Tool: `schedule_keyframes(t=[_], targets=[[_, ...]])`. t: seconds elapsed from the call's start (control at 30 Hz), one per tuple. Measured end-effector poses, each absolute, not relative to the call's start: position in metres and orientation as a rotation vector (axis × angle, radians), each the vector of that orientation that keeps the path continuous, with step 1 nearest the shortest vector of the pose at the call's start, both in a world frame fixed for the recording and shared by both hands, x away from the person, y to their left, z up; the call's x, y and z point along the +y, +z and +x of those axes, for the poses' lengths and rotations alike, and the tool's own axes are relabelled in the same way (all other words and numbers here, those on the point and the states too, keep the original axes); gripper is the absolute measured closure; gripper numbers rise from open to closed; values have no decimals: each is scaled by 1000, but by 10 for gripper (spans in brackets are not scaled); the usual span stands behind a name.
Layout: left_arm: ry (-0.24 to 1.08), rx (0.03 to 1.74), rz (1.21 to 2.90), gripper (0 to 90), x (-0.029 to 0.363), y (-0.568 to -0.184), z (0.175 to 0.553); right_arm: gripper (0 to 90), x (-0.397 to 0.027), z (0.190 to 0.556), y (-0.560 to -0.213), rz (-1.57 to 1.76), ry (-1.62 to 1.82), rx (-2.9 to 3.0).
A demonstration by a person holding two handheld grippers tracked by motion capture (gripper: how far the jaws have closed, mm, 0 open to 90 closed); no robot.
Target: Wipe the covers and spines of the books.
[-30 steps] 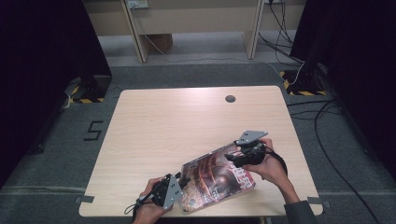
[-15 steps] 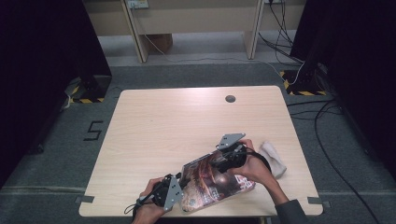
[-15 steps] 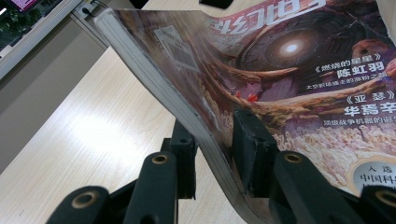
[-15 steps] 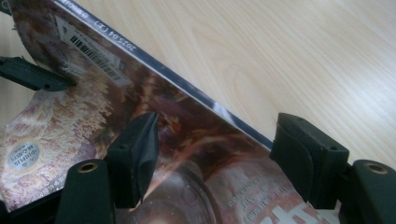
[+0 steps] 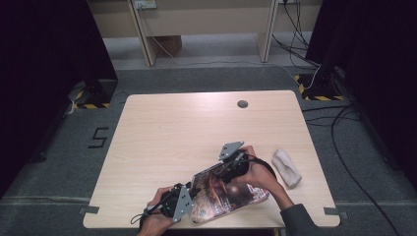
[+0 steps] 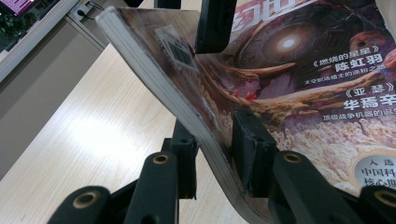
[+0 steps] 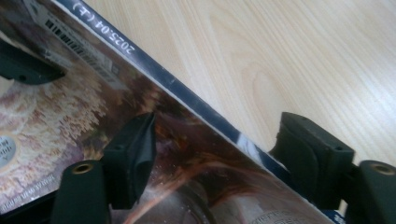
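Grip matters most here: the left gripper point(image 5: 189, 201) is clamped on the near corner of the magazine point(image 5: 228, 194), its 2 pads pinching the bent edge in the left gripper view, so that corner lifts off the table point(image 5: 172, 132) while the rest sags toward it. To do this step well, I judge that the left hold should stay firm and steady (a glossy cover slips easily) while the right gripper point(image 5: 228, 164) settles its parted jaws squarely over the spine edge before closing. In the right gripper view the jaws stand apart, one pad over the cover, the other beyond the spine point(image 7: 187, 100) above bare wood, not pressing. The magazine lies at the table's near edge, between the 2 grippers, its far end under the right hand. A white cloth point(image 5: 286, 167) rests apart on the right.
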State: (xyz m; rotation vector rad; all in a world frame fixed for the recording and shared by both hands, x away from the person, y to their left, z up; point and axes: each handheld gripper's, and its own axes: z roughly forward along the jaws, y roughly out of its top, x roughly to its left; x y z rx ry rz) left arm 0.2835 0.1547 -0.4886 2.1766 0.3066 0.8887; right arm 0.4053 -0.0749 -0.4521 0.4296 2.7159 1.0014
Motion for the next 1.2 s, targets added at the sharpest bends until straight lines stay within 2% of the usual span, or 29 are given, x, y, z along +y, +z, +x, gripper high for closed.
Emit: schedule_keyframes(t=[0.23,0.3,0.37,0.43,0.67,0.83,0.9,0.93,1.2], targets=[[901,350,2182,734,158,-486,294,449,-91,403,-445,396,1027,2737],[900,381,2177,744,161,-485,300,527,-98,401,-442,375,1038,2777],[894,389,2174,744,163,-485,302,531,-99,400,-442,359,1036,2787],[889,404,2166,744,163,-484,305,573,-100,399,-441,351,1026,2806],[896,395,2166,742,163,-482,310,602,-94,400,-442,298,953,2821],[882,376,2158,731,165,-477,315,699,-84,396,-443,179,888,2795],[875,380,2159,727,166,-477,317,712,-84,395,-442,181,871,2794],[862,392,2153,712,168,-477,320,765,-83,392,-440,163,851,2780],[816,453,2136,679,170,-480,325,805,-76,380,-435,139,743,2753]])
